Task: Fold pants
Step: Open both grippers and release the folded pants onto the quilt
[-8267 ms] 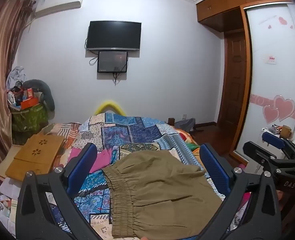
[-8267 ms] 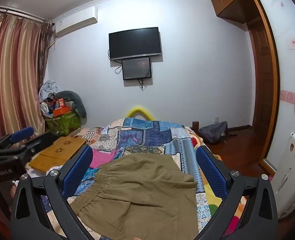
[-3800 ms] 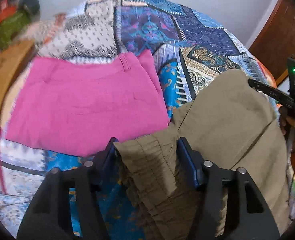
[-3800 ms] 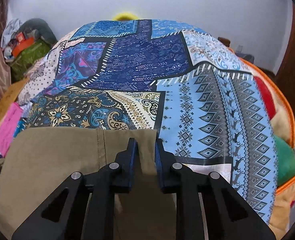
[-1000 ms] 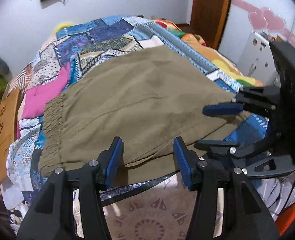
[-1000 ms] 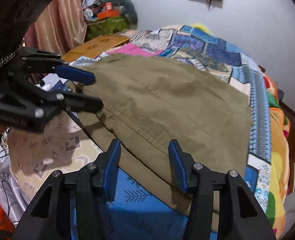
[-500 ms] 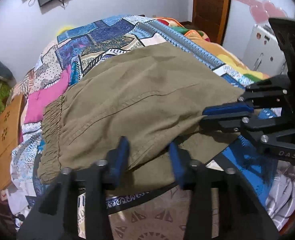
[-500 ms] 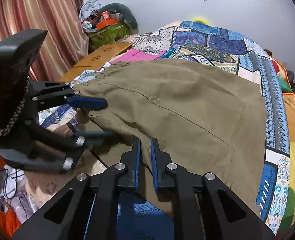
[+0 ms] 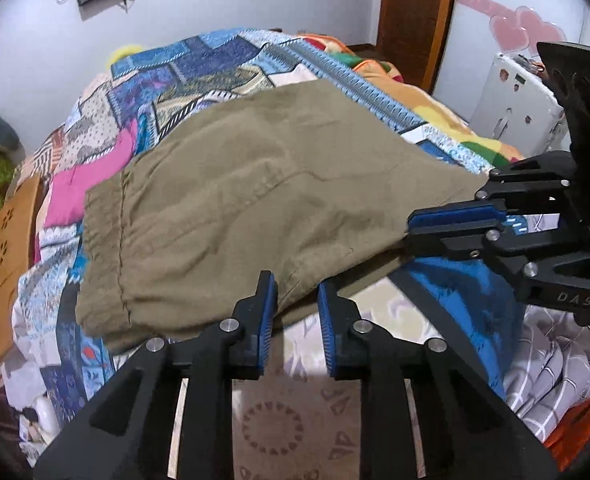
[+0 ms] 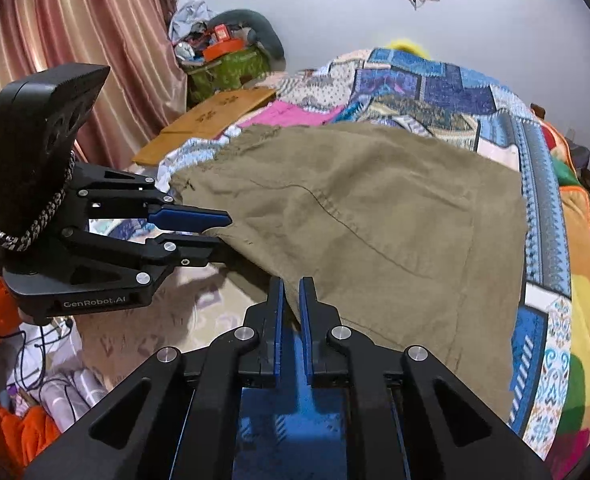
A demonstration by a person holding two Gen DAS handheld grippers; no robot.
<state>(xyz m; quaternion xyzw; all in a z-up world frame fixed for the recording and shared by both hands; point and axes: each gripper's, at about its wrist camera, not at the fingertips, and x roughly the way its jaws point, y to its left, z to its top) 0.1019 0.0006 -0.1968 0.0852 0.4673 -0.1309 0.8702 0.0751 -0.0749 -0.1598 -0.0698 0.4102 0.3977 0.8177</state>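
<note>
The left gripper [image 9: 294,300] is at the near edge of the olive pants [image 9: 263,184], its jaws closing with that edge of fabric between the blue pads; from the frames it cannot be told whether the pads already press the cloth. The right gripper [image 10: 291,300] is clamped on the same near edge, further toward the leg end, pads nearly together with cloth pinched between them. The pants lie flat on the bed [image 10: 543,200], on a patchwork quilt [image 9: 199,68]. Their long axis runs across the left wrist view: the gathered elastic waistband [image 9: 103,240] points to the left, toward the curtain side, and the leg end points to the right, toward the wardrobe side. The near long edge overhangs the quilt's front border, above a beige patterned sheet [image 9: 279,420]. Just beyond the waistband lies a pink garment [image 9: 79,192], close to the pants, with a wooden board [image 9: 7,240] past it at the bed's left edge. The far long edge leaves a broad stretch of bare quilt up to the wall. Right of the leg end, a narrow band of quilt remains before the bed's edge.
</note>
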